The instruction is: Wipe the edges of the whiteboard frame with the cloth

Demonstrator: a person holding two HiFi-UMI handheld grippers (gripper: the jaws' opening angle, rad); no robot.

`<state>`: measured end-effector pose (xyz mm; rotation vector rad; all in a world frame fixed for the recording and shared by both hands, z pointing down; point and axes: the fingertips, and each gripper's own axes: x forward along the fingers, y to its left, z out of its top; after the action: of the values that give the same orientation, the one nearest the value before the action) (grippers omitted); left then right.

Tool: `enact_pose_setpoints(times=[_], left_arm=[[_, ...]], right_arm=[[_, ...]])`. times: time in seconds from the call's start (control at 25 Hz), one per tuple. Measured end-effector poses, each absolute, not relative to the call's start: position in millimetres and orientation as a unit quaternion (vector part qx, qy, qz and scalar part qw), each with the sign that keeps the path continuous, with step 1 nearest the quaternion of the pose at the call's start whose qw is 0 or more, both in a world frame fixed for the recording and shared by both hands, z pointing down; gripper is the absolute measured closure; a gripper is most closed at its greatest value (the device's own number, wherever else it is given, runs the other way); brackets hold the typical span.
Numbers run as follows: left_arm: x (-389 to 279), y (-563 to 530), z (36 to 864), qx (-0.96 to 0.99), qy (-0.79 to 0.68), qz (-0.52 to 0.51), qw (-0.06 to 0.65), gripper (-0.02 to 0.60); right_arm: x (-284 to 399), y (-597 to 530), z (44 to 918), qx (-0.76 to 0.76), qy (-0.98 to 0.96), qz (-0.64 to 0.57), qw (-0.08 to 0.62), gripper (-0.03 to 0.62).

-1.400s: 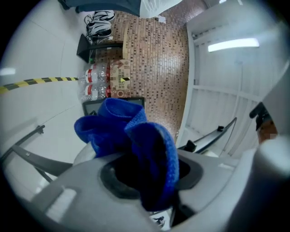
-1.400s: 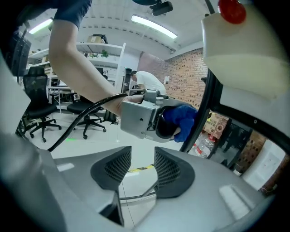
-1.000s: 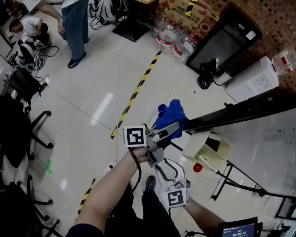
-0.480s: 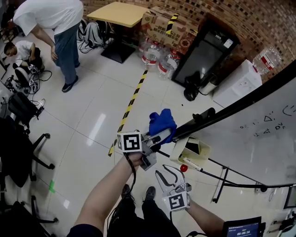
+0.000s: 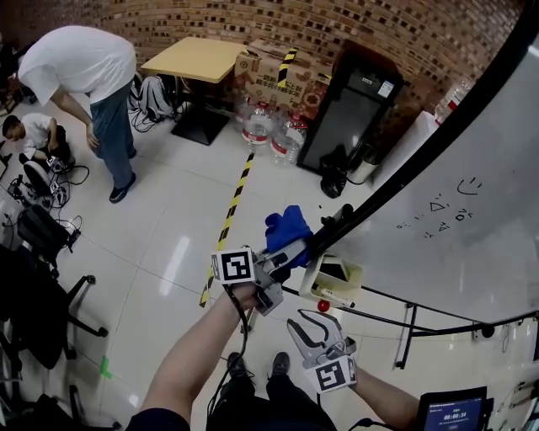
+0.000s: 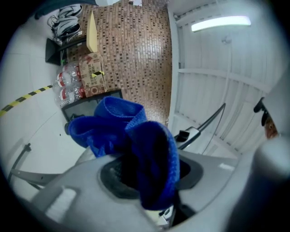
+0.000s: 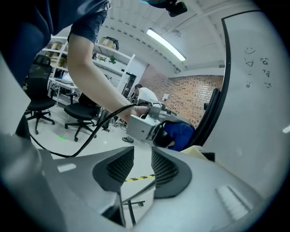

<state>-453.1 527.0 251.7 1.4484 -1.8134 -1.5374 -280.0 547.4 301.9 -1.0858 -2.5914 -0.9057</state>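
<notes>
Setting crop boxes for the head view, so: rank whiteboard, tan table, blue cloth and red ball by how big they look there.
1. whiteboard, by far
2. table, though it stands far off
3. cloth, nearer the camera yet smaller-looking
4. red ball, tiny

Lab-like workroom: whiteboard (image 5: 472,210), office chairs (image 7: 41,106), shelving (image 7: 108,59), brick wall (image 5: 253,21)

Perhaps a timer, "00:00:34", on the corner screen (image 5: 455,413).
</notes>
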Motion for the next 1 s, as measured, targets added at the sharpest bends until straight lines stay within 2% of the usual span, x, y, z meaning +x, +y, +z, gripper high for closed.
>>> enact_pose_setpoints(times=[0.6, 1.0], left_arm=[[-442, 540, 154, 0.543, -0.651, -0.513, 0.135, 0.423], [-438, 532, 77, 0.595, -0.648, -0.468, 0.08, 0.419]], right_arm=[[-281, 549, 185, -0.322, -0.884, -0.337, -0.024, 0.474], [-301, 519, 143, -0.268, -0.92, -0.283, -0.045, 0.482]])
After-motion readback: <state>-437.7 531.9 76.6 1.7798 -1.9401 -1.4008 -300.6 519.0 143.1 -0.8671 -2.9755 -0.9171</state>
